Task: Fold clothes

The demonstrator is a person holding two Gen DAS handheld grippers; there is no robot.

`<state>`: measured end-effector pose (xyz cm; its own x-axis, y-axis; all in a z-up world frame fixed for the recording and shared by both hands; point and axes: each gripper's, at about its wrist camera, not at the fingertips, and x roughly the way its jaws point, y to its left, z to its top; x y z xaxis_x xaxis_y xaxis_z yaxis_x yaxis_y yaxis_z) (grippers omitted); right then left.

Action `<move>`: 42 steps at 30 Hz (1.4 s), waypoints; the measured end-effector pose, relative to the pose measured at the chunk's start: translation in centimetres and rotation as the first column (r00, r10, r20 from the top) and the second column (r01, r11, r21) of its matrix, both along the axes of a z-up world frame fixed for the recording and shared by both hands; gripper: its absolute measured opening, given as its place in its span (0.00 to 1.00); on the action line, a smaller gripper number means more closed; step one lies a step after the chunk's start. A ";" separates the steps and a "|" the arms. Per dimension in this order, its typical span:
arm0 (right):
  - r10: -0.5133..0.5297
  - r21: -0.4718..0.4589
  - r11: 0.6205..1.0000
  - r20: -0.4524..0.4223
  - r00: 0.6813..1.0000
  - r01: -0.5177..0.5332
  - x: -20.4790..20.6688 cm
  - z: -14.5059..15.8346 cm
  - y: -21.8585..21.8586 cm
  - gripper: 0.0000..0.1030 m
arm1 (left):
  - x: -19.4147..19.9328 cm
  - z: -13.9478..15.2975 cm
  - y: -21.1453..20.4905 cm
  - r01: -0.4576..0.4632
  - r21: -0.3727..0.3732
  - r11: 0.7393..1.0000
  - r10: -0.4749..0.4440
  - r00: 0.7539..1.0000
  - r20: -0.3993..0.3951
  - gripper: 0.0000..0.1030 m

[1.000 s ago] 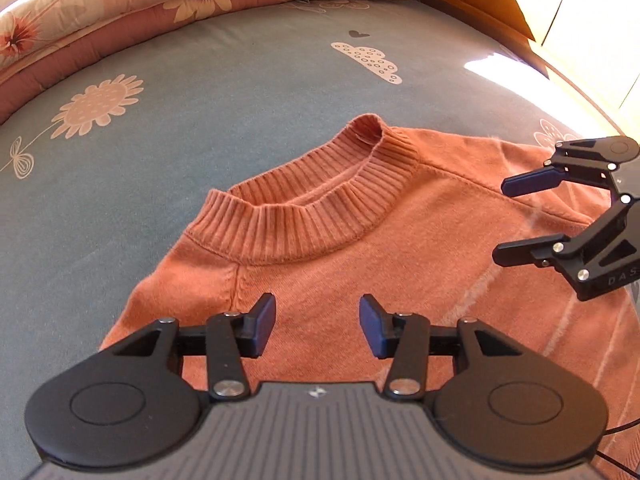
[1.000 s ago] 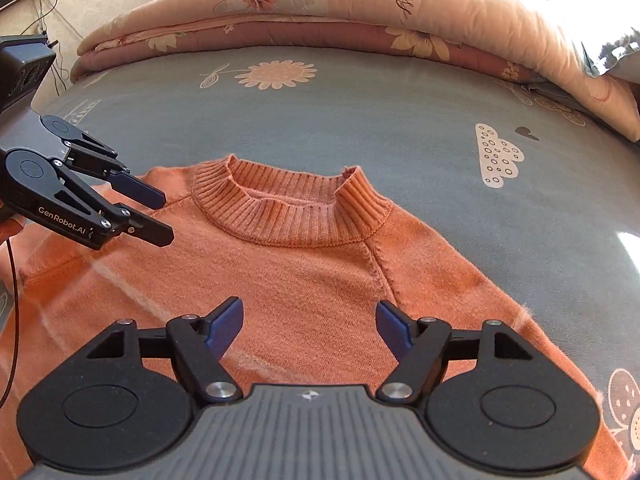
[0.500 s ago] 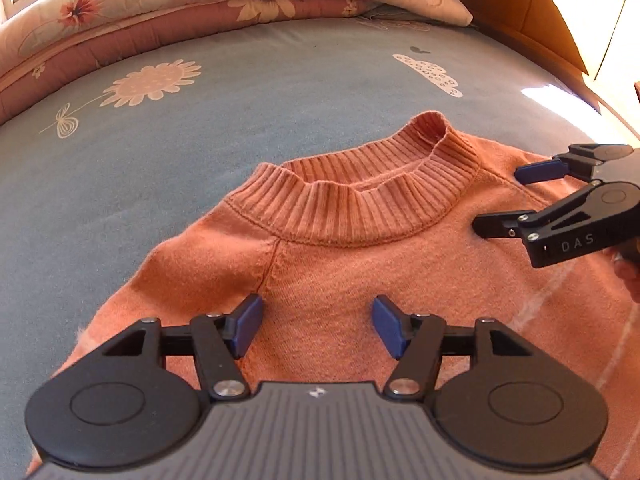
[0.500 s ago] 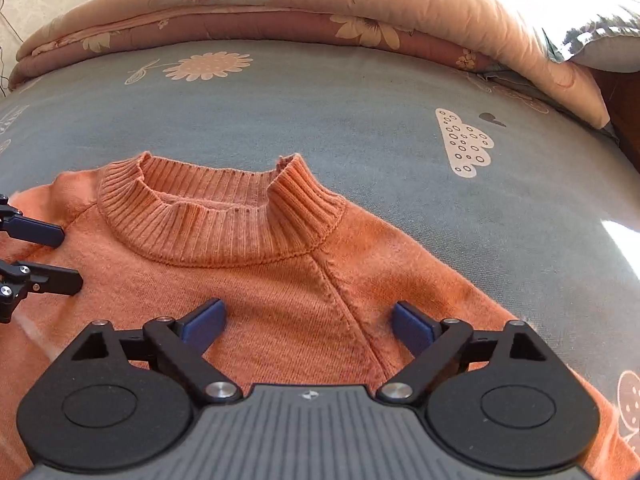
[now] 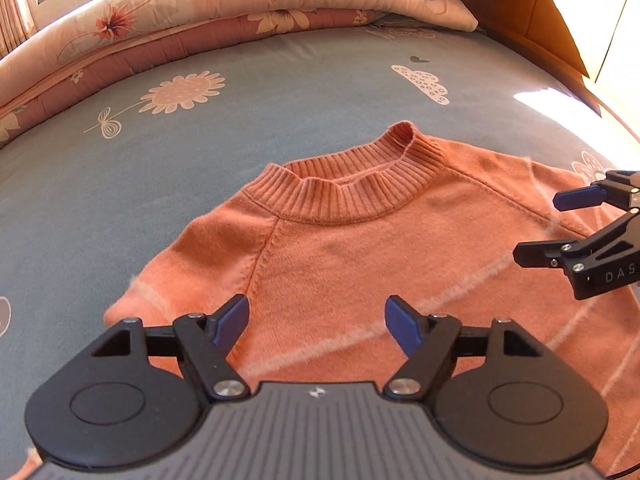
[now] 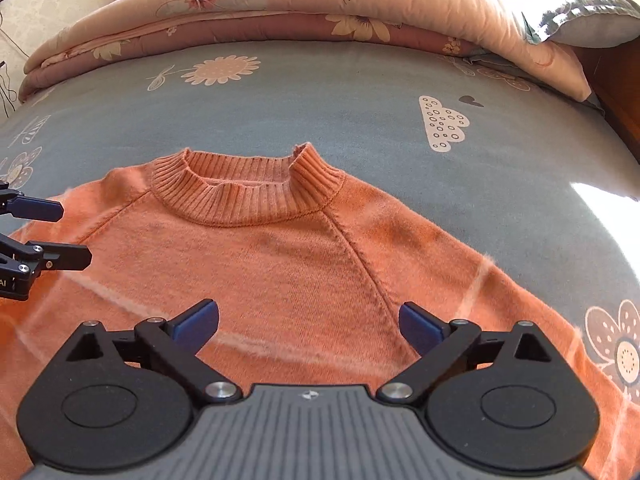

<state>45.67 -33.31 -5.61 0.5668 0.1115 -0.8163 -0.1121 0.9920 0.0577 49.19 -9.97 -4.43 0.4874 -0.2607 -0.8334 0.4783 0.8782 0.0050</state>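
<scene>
Orange knit sweater [image 5: 360, 264]: ribbed collar, pale cream stripes, lying front-up and spread on the grey-blue bed sheet with flower and cloud prints [image 5: 240, 128]; collar points toward the rolled pink floral quilt [image 5: 208, 4] at the far side of the bed.
Sleeves: the sweater's shoulder on the left tongs' side ends in a short rounded bulge near the tongs, so that sleeve may be tucked under or may simply run out of view; I cannot tell which. The other sleeve runs off toward the lower edge of the right view.
Left tongs [image 5: 316, 326]: jaws spread wide, holding nothing, hovering over the chest just below that shoulder.
Right tongs [image 6: 308, 322]: jaws spread wide, empty, above the other shoulder seam.
Step in hand: judged, both tongs are lining up over the shoulders; the scene fits a flat garment before a fold as well as one between folds.
Next move calls for: a pinch through a single chosen edge of the soft knit, both sides lifted evenly so the cloth does not skew.
</scene>
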 end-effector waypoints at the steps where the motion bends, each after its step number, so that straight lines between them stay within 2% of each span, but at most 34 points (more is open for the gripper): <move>1: 0.005 -0.008 1.000 -0.015 1.000 -0.005 -1.1 -0.1 0.7 0.98 | -1.4 -0.1 0.1 -0.006 0.002 1.000 0.006 1.000 -0.018 0.74; 4: 0.021 -0.053 0.998 -0.022 1.000 -0.022 -4.3 -1.1 2.9 0.98 | -4.9 -1.8 0.5 -0.048 0.024 0.999 0.049 0.997 -0.063 0.74; 7: 0.037 -0.142 0.989 -0.013 0.999 -0.039 -6.0 -3.3 5.0 1.00 | -7.4 -4.1 0.6 -0.061 0.041 0.997 0.062 0.998 -0.031 0.74; 9: 0.011 -0.126 0.992 0.010 1.000 -0.009 -6.5 -4.2 5.0 1.00 | -7.9 -5.1 1.0 -0.103 0.027 0.994 0.103 0.994 -0.027 0.74; 11: -0.020 -0.098 0.995 0.037 0.999 0.024 -6.9 -5.0 4.8 1.00 | -8.4 -5.8 1.7 -0.167 -0.005 0.986 0.167 0.986 -0.022 0.93; 13: -0.019 -0.089 0.996 0.045 0.999 0.023 -7.7 -5.0 4.3 1.00 | -9.0 -6.3 2.5 -0.207 -0.042 0.978 0.206 0.978 -0.011 0.99; 14: -0.016 -0.086 0.996 0.048 0.999 0.020 -8.2 -4.9 4.1 1.00 | -9.4 -6.4 2.9 -0.214 -0.060 0.975 0.214 0.977 -0.003 0.99; 18: -0.005 -0.075 0.997 0.060 0.998 0.010 -9.9 -4.7 3.1 1.00 | -11.6 -6.4 3.4 -0.181 -0.040 0.983 0.182 0.983 0.031 0.99; 25: -0.142 -0.048 0.989 -0.017 0.990 0.141 -19.2 -4.9 -1.3 1.00 | -15.9 -5.8 4.8 -0.181 0.000 0.984 0.181 0.983 0.009 0.99; 28: -0.154 -0.048 0.987 -0.049 0.987 0.152 -22.0 -5.1 -2.4 1.00 | -17.7 -5.6 5.4 -0.181 0.017 0.983 0.181 0.984 0.000 0.99; 31: -0.150 -0.072 0.987 -0.068 0.986 0.145 -21.9 -4.5 -2.4 1.00 | -17.3 -4.7 4.9 -0.183 0.028 0.983 0.184 0.983 -0.019 0.99; 32: -0.153 -0.081 0.985 -0.047 0.987 0.149 -21.4 -4.1 -2.5 1.00 | -17.1 -4.4 4.7 -0.183 0.031 0.983 0.184 0.983 -0.023 0.99; 38: -0.179 -0.015 0.983 0.122 0.976 0.182 -14.0 -2.0 -3.0 1.00 | -13.4 -2.9 0.3 -0.103 -0.038 0.994 0.106 0.990 0.093 0.99; 40: -0.181 -0.024 0.982 0.130 0.975 0.185 -11.5 -2.7 -3.0 1.00 | -11.9 -3.5 -1.2 -0.073 -0.030 0.997 0.076 0.990 0.121 0.99; 42: -0.183 -0.037 0.981 0.120 0.976 0.189 -9.8 -3.6 -3.3 1.00 | -10.7 -4.4 -2.0 -0.072 -0.001 0.997 0.071 0.991 0.112 0.99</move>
<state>35.84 -36.57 -9.17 0.6645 -0.0423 -0.7461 0.0714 0.9974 0.0071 38.49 -12.01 -8.84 0.5948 -0.2194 -0.7733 0.4105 0.9100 0.0576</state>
